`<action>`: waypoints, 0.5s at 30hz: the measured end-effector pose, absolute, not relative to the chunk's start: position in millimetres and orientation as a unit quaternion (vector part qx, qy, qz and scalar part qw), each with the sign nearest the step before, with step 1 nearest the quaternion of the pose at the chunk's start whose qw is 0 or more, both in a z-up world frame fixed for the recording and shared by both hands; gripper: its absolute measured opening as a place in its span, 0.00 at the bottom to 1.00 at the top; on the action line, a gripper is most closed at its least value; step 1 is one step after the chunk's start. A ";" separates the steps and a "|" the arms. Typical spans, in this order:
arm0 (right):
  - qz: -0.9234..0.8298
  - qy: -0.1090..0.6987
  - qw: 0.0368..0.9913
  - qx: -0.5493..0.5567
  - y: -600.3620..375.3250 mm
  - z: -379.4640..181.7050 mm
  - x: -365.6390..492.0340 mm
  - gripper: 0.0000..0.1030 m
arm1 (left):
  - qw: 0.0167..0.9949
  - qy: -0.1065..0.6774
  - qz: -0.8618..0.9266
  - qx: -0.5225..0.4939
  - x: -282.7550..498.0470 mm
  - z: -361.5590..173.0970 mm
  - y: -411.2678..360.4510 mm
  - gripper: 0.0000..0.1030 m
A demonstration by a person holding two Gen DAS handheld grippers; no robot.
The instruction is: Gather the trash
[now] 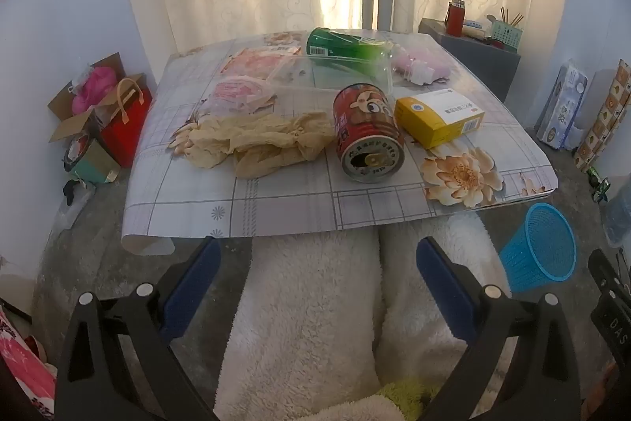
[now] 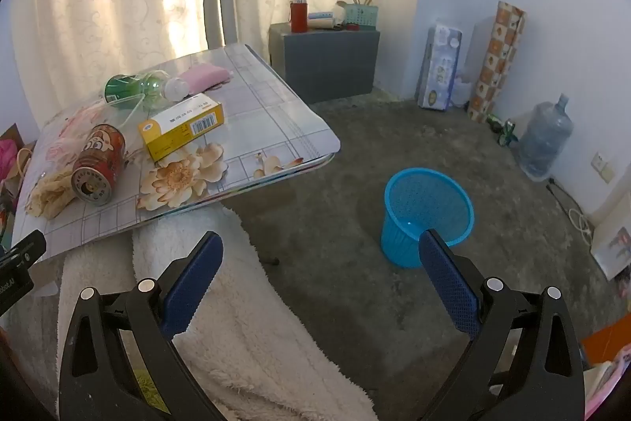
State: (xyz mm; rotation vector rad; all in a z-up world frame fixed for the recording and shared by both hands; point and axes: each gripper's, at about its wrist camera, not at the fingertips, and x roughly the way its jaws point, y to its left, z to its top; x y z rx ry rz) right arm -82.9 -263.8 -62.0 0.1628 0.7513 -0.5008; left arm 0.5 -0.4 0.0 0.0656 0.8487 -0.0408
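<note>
- the can (image 1: 368, 135) is seen lying on its side near the middle of the left wrist frame, on the table (image 1: 276, 200); its long axis runs from upper left to lower right, with the pull-tab end turned toward the bottom of the frame.
- the box (image 1: 439, 117) is laid flat just right of the can, its long axis slanting up to the right.
- the glove (image 1: 260, 141) is spread crumpled just left of the can, its length running left to right, touching or nearly touching the can.
- the bottle (image 1: 347, 48) is seen on its side at the upper centre, its neck pointed right; a clear tray (image 1: 331, 75) lies in front of it.
- wrappers (image 1: 244, 81) are seen at the upper left of the table.
- the bin (image 2: 428, 214) stands upright on the floor at the right centre of the right wrist frame, mouth up, well apart from the table.
- the left gripper (image 1: 315, 279) is held wide open at the bottom of its frame, nothing between the pads; all the trash lies above it, past the table edge.
- the right gripper (image 2: 319, 273) is likewise wide open and holds nothing; the bin appears just above its right finger (image 2: 449, 283), the can at the far left.
</note>
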 end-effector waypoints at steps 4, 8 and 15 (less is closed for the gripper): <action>-0.242 0.362 0.897 0.079 -263.6 -61.8 -82.7 0.92 | 0.911 0.411 -0.018 0.031 -1.6 -2.8 -1.0 0.94; -0.243 0.361 0.897 0.079 -264.3 -61.7 -83.0 0.92 | 0.911 0.411 -0.020 0.032 -1.4 -2.6 -0.6 0.95; -0.243 0.364 0.896 0.077 -264.3 -63.5 -80.8 0.92 | 0.910 0.412 -0.020 0.030 -2.4 -2.3 -0.3 0.94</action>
